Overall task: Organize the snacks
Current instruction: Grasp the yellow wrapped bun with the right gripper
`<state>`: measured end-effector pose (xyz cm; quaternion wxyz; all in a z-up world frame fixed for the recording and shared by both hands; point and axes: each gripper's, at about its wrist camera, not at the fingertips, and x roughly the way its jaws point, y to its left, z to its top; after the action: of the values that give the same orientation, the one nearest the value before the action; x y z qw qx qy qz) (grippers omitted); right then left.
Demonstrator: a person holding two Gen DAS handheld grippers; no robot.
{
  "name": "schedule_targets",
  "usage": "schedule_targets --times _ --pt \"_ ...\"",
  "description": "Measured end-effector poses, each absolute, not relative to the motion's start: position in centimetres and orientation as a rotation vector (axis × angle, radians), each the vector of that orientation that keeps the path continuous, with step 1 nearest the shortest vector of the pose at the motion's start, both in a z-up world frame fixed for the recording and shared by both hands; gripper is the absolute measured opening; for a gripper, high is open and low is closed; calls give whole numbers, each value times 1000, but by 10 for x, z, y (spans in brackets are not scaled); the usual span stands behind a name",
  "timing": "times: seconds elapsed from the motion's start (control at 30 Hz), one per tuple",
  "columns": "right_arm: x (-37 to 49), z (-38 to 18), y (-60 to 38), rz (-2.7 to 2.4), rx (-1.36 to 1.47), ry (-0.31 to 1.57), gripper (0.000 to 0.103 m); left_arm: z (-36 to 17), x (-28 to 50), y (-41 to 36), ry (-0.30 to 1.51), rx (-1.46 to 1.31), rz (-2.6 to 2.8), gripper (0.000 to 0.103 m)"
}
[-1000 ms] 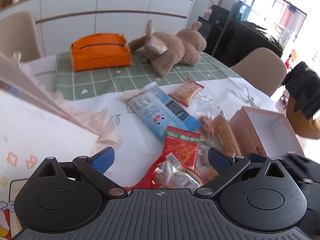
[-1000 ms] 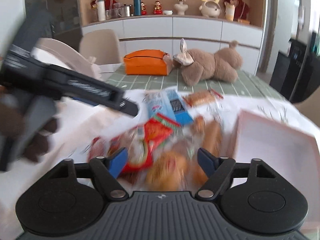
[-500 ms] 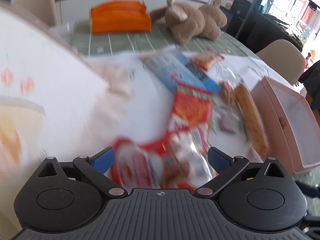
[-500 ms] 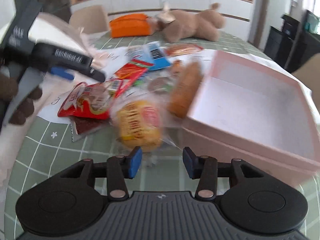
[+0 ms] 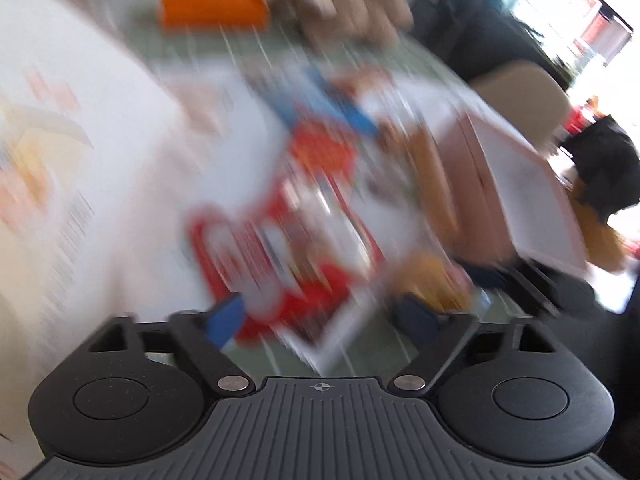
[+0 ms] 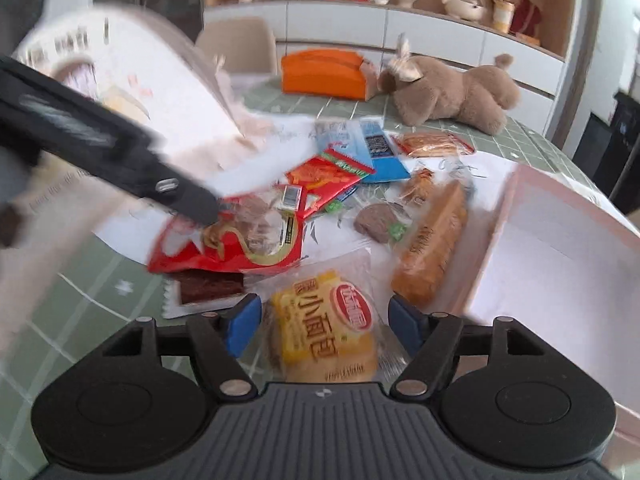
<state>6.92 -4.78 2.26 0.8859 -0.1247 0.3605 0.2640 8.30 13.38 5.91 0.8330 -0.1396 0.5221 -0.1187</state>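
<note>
Snack packets lie heaped on the table beside an open pink box [image 6: 560, 252]. My right gripper [image 6: 324, 324] hangs low over a yellow bread packet [image 6: 324, 320]. The packet sits between its blue pads, which are opening and do not press on it. The left wrist view is badly blurred. There my left gripper [image 5: 320, 316] is closing, with a red snack bag [image 5: 280, 248] between its jaws but no pad visibly pressing. In the right wrist view the left gripper's fingertip [image 6: 192, 200] rests on that red bag [image 6: 240, 240].
A long bread [image 6: 436, 244], a round brown pastry [image 6: 376, 220], a blue packet [image 6: 380, 152], a red-orange packet [image 6: 328, 172] and a brown cake slice [image 6: 208, 284] lie around. A white printed bag [image 6: 160, 80] stands left. Plush toy [image 6: 452, 92] and orange box [image 6: 324, 72] sit behind.
My left gripper has come down closer to the red bag and its jaws have narrowed. My right gripper sank to the yellow bread packet; its jaws narrowed, then widened again around it.
</note>
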Motion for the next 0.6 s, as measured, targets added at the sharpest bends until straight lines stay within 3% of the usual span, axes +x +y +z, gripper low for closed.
schedule_targets --times 0.03,0.1,0.27,0.43,0.6 --pt "70 20 -47 554 -261 777 64 50 83 132 1149 -318 -295 68" --pt "62 23 -56 553 -200 812 52 39 85 128 1144 -303 -302 66" --pt "25 23 -103 480 -129 860 52 38 109 126 959 -222 -149 65" --pt "11 24 -145 345 -103 865 53 32 104 102 940 -94 -241 70" --pt "-5 21 -167 349 -73 845 64 30 68 50 923 185 -447 75"
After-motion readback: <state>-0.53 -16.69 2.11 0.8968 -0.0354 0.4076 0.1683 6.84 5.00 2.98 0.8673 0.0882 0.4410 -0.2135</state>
